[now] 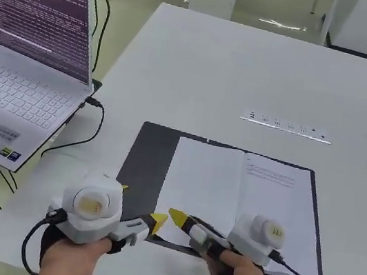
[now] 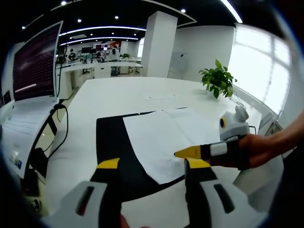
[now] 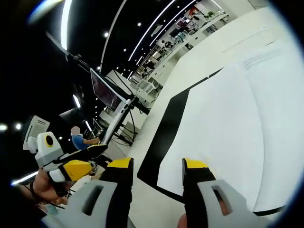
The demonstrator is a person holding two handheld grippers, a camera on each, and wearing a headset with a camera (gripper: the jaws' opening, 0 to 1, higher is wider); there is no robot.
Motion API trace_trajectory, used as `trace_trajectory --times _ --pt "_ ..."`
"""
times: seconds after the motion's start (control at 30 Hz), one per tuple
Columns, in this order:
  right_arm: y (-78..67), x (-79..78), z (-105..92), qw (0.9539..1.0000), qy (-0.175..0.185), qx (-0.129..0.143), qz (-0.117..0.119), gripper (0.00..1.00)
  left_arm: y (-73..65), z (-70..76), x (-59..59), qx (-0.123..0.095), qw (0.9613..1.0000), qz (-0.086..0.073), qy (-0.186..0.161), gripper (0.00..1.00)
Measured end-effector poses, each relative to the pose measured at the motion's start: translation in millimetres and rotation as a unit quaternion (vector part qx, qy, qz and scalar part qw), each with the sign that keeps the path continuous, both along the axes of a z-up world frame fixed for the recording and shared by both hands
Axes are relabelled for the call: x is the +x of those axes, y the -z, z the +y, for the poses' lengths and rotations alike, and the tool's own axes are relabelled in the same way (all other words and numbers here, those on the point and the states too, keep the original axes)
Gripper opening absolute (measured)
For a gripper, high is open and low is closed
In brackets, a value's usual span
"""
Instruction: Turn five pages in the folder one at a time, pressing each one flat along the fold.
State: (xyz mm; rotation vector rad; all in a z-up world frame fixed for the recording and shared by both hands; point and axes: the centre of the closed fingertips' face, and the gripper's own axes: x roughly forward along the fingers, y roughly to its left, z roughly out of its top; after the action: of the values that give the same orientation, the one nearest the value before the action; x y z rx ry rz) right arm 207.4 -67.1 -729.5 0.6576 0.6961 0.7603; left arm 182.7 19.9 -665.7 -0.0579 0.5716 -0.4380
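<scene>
L claw [image 2: 149,164], R claw [image 3: 156,164] both released, empty, at folder [image 1: 147,167] 6 o'clock edge; worktop [image 1: 251,64] open twd 12 o'clock.

**Open folder near the front of the bench, laptop to its left**

The folder [image 1: 145,166] lies open on the bench [image 1: 251,64], toward the near side. Its left page [image 1: 201,182] lies on the left half and leaves the outer strip of the cover bare. The right page [image 1: 278,201] lies on the right half, and the two meet at the fold. A laptop [image 1: 21,63] stands left of the folder at the bench's left edge, with a cable [image 1: 90,130] running between them. A flat strip [image 1: 286,126] lies behind the folder, apart from it. The left gripper [image 1: 154,224] and the right gripper [image 1: 178,217] sit at the folder's near edge, left of the fold, tips close together.
</scene>
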Motion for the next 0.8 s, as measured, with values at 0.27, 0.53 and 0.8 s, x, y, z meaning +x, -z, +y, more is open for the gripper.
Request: trace_trajectory --times 0.27,0.53,0.8 --pt "-8.7 5.3 -35.1 0.999 0.035 -0.023 -0.019 0.34 2.5 -3.4 6.2 0.016 0.9987 -0.009 0.048 0.34" --pt "-3.4 9.7 -60.3 0.9973 0.06 -0.041 -0.014 0.31 22.6 -9.5 11.9 0.026 0.9968 0.014 0.074 0.16" --pt "5.5 10.9 -73.3 0.9965 0.074 -0.038 -0.001 0.25 50.2 -24.4 14.0 0.021 0.9944 0.056 0.087 0.0"
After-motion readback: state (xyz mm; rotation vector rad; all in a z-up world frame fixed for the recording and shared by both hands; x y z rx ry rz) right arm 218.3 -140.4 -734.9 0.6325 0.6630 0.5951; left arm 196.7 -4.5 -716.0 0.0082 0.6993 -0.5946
